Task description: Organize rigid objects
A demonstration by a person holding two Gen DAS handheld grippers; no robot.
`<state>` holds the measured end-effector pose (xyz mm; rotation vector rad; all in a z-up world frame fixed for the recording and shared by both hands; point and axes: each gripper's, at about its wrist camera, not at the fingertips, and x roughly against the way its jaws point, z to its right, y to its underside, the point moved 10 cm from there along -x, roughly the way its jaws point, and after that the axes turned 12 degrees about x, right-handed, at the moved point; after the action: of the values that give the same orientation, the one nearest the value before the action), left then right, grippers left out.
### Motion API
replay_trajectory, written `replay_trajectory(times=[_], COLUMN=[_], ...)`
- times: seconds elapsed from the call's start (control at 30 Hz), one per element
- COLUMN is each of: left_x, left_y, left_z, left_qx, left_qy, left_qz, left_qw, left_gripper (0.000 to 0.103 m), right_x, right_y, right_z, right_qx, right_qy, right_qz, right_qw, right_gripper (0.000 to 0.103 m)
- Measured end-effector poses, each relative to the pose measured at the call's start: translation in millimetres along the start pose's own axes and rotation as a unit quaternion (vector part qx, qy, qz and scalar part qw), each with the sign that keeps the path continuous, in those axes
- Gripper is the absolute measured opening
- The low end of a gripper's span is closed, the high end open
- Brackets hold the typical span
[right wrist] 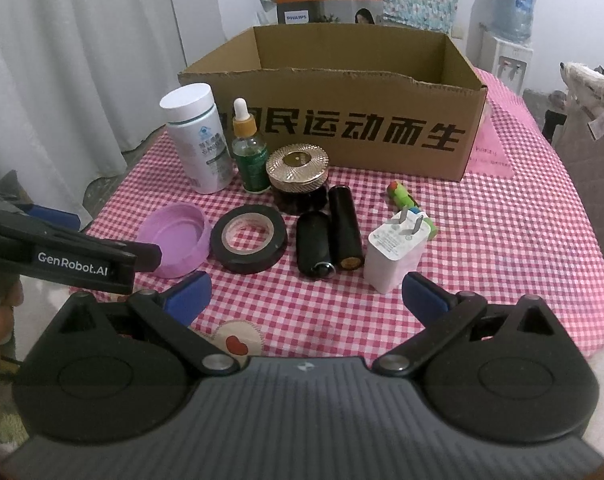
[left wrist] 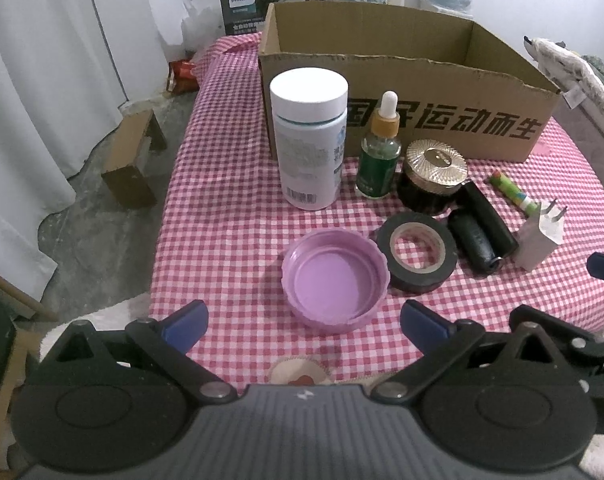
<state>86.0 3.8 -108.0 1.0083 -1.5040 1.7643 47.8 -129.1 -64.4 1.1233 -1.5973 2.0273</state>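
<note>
An open cardboard box [left wrist: 442, 124] [right wrist: 342, 136] stands at the back of the checked table. In front of it stand a white bottle [left wrist: 308, 140] [right wrist: 199, 140], a green dropper bottle [left wrist: 380, 152] [right wrist: 251, 152] and a gold-lidded jar [left wrist: 434, 174] [right wrist: 297, 172]. Nearer lie a purple lid [left wrist: 336, 280] [right wrist: 173, 240], a black tape roll [left wrist: 418, 256] [right wrist: 249, 238], two black cylinders [left wrist: 482, 232] [right wrist: 330, 236], a white plug [left wrist: 540, 236] [right wrist: 396, 250] and a green tube [left wrist: 510, 190] [right wrist: 406, 200]. My left gripper [left wrist: 306, 324] is open just before the purple lid. My right gripper [right wrist: 306, 296] is open before the cylinders and plug.
The table's left edge drops to a concrete floor with a small cardboard box [left wrist: 131, 160] and white curtains [left wrist: 41, 80]. A cushioned seat [right wrist: 590, 120] stands at the right. The left gripper's body [right wrist: 61, 252] reaches in at the left of the right wrist view.
</note>
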Motion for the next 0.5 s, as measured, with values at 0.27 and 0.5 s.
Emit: replay_trajectory(times=[0.27,0.5], left_x=[3,17], left_y=[-16,-23], left_z=[22,66], left_qx=[-0.022,-0.051], left_qy=[0.063,0.201], left_qz=[0.036,0.071], left_qw=[0.9971,0.9757], left_gripper=[0.103,0.102], right_x=[-2,13], right_y=[-1,2], right_z=[21,66], right_qx=[-0.016,-0.054], right_qy=[0.007,0.034], right_qz=[0.02,0.069], right_qw=[1.0,0.996], right_gripper=[0.102,0.102])
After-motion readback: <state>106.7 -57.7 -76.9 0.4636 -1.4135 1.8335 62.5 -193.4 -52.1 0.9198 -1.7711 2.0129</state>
